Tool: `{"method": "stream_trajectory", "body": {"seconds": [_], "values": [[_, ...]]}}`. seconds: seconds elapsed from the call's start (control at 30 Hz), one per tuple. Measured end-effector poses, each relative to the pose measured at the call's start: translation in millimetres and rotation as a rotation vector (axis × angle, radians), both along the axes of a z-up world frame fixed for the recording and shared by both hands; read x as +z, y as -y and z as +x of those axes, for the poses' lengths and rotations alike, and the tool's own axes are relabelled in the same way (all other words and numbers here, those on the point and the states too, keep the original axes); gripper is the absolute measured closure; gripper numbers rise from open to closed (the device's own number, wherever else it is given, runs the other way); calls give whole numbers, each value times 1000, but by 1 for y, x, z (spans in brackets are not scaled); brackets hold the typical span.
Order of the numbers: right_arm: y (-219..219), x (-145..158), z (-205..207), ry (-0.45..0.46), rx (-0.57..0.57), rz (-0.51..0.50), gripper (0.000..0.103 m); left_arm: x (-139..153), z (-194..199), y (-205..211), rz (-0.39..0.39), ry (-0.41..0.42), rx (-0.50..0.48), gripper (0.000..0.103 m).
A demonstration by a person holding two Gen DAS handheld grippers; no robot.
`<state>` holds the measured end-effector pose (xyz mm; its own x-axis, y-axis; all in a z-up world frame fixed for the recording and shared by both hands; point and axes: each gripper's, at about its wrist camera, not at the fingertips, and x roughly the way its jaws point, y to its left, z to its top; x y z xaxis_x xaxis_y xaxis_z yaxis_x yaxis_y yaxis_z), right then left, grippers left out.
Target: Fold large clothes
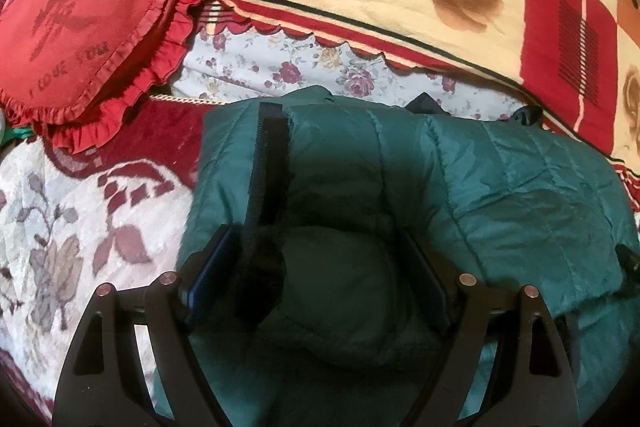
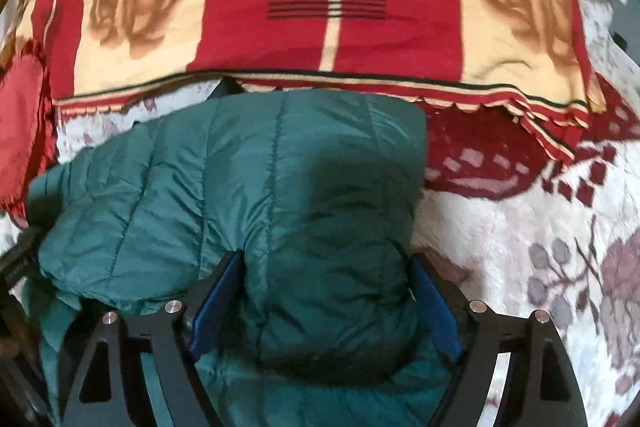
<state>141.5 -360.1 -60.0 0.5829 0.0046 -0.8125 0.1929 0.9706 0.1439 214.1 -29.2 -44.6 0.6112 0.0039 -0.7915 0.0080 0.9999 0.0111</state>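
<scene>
Heart cushion (image 1: pixel 92 27): red, frilled edge, dark stitched lettering, at 10 o'clock in the left wrist view; a sliver shows at 9 o'clock in the right wrist view
Rose blanket (image 2: pixel 332 7): red and cream panels, brown roses, black stripe block, scalloped hem, across 12 o'clock in both views
Floral sheet (image 1: pixel 288 67): white with small purple roses, just under the blanket's hem
Plush bed cover (image 2: pixel 540 247): cream with maroon leaf pattern, at 4 o'clock in the right wrist view

Home bedroom: blanketed bed (image 2: pixel 520 219) (heart cushion (image 1: pixel 92 23))
</scene>
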Motion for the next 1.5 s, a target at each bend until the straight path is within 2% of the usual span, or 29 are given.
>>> {"method": "stream_trajectory", "body": {"seconds": [0.2,0.6,1.0,1.17,1.5], "values": [[4,21,-48,34,12,17,22,20,-40,-6,7,20,-32,20],[-21,5,-134,-37,93,64,22,39,-121,-37,-9,45,-42,20],[-35,0,-205,-69,141,78,22,21,-195,-67,-34,-33,-60,20],[-36,-4,-234,-96,146,91,22,14,-228,-86,-69,-77,-54,20],[-29,-14,-287,-165,178,90,20,-7,-270,-116,-111,-172,-29,20]]}}
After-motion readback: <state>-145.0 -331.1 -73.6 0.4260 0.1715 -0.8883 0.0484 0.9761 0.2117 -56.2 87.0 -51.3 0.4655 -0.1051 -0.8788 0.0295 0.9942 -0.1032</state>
